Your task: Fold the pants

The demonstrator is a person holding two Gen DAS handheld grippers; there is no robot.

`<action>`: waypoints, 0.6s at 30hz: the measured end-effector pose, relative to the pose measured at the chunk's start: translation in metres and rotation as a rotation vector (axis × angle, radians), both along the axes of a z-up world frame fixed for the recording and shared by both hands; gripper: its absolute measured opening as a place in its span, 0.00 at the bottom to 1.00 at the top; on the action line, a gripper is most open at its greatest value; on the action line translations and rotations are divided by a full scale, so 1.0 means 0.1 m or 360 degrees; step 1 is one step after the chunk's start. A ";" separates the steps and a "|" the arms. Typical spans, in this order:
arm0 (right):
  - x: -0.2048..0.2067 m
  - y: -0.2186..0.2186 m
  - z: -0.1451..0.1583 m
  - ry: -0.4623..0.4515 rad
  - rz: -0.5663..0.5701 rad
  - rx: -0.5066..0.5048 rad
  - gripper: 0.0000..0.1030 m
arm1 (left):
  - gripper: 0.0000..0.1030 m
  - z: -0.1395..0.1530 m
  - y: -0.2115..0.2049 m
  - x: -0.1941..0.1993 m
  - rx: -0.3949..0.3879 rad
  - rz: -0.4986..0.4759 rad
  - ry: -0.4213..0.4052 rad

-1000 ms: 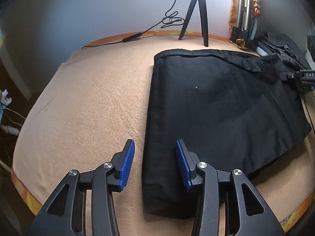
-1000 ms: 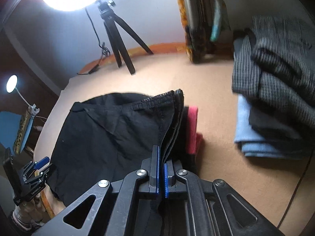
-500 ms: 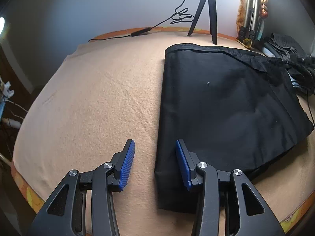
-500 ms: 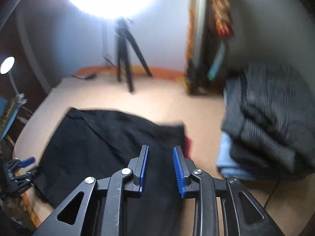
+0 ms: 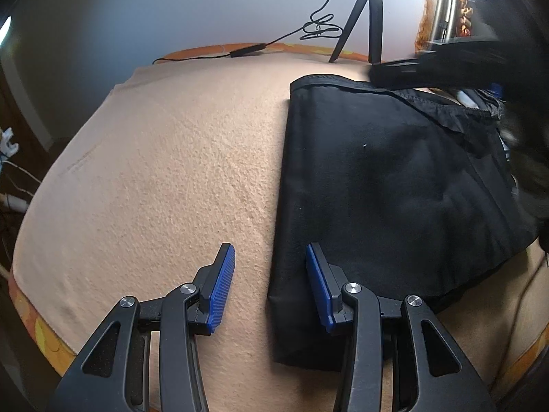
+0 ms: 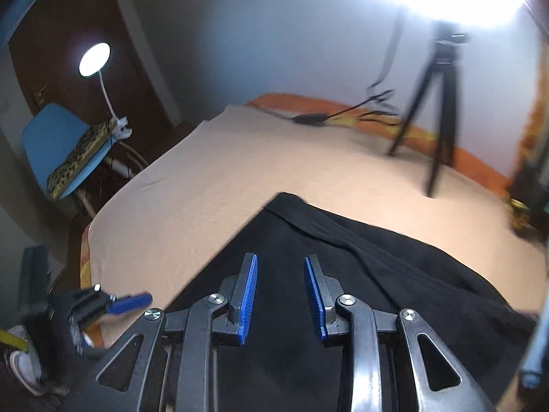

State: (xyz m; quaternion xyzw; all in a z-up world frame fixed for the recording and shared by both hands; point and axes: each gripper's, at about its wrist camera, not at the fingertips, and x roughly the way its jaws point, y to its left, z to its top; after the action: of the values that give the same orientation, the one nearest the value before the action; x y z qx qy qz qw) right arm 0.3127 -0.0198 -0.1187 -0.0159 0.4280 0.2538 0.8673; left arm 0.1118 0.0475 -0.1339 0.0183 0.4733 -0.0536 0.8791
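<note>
Right gripper [image 6: 279,295] released; black pants [image 5: 377,189] folded flat.

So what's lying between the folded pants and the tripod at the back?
Nothing: in the left wrist view only bare peach blanket separates the black pants from the tripod.

— What sort of place is this?
— A room in a home, likely a bedroom. The work surface looks like a bed [image 5: 154,178] under a peach blanket, with an orange patterned sheet [image 6: 343,110] showing at its edge, against a plain pale wall [image 5: 171,10].
— Anything else?
— A blue chair [image 6: 55,137] with a clip lamp [image 6: 94,55], a dark wooden door [image 6: 51,34] behind, and a black tripod [image 5: 367,17] with its cable [image 5: 247,49] on the bed
</note>
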 end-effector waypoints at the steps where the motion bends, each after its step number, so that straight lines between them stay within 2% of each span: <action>1: 0.08 0.06 -0.04 0.0018 0.0014 0.0000 0.29 | 0.41 0.00 0.00 0.00 -0.0007 -0.0001 0.0003; 6: 0.38 0.36 -0.26 0.0089 0.0024 -0.0096 0.29 | 0.41 0.01 0.02 0.00 -0.0047 -0.0019 0.0019; 13: 0.60 0.51 -0.46 0.0141 -0.0025 -0.0171 0.26 | 0.41 0.02 0.09 -0.02 -0.0190 -0.0001 0.0066; 18: 0.66 0.50 -0.55 0.0177 -0.0044 -0.0167 0.26 | 0.41 0.04 0.13 -0.02 -0.0280 0.0039 0.0088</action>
State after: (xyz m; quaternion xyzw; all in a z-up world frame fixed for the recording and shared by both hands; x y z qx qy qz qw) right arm 0.3784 0.0304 -0.1733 -0.0412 0.4883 0.2195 0.8436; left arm 0.1098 0.0605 -0.1295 -0.0663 0.4909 -0.0847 0.8646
